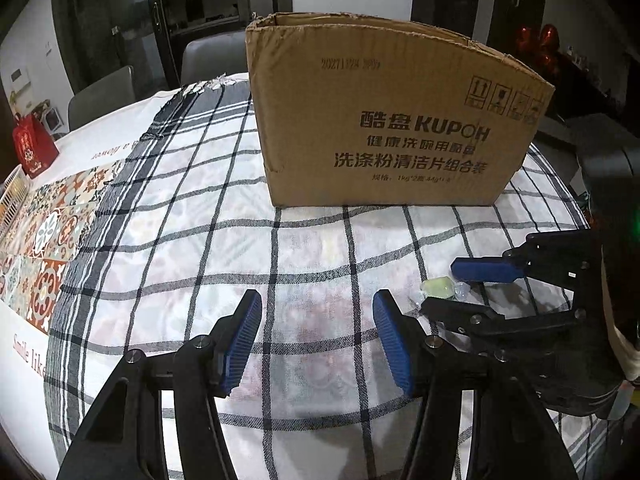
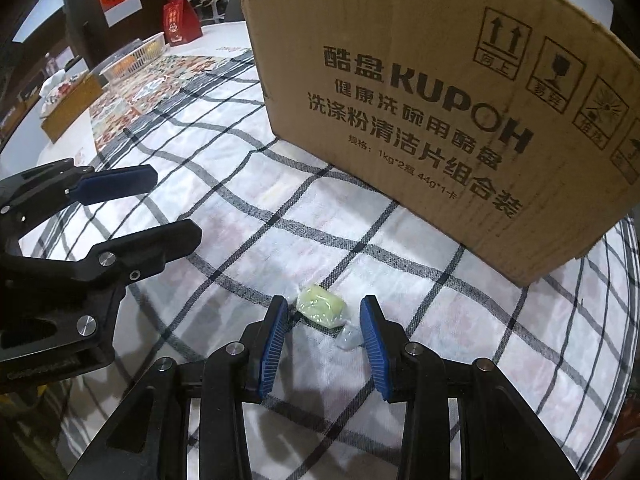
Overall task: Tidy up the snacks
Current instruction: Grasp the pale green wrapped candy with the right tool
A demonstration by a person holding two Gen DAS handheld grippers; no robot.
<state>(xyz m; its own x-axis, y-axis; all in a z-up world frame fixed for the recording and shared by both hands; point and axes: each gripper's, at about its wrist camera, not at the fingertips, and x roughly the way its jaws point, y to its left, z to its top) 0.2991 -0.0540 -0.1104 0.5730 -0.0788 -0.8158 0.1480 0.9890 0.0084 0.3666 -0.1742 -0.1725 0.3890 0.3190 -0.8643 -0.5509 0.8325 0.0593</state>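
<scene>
A pale green wrapped candy (image 2: 321,306) lies on the checked tablecloth, just ahead of and between my right gripper's (image 2: 324,312) blue pads, which stand open on either side of it. It also shows in the left wrist view (image 1: 439,287), between the right gripper's (image 1: 442,285) open fingers. My left gripper (image 1: 318,312) is open and empty over bare cloth, left of the candy; it shows in the right wrist view (image 2: 176,204) too. A brown cardboard box (image 1: 384,120) printed KUPOH stands open-topped behind the candy, also in the right wrist view (image 2: 460,100).
A red gift box (image 1: 34,150) and a white basket (image 1: 12,196) sit at the table's far left; both show in the right wrist view, box (image 2: 180,20) and basket (image 2: 134,58). A patterned runner (image 1: 52,232) lies left. Grey chairs (image 1: 100,96) stand behind the table.
</scene>
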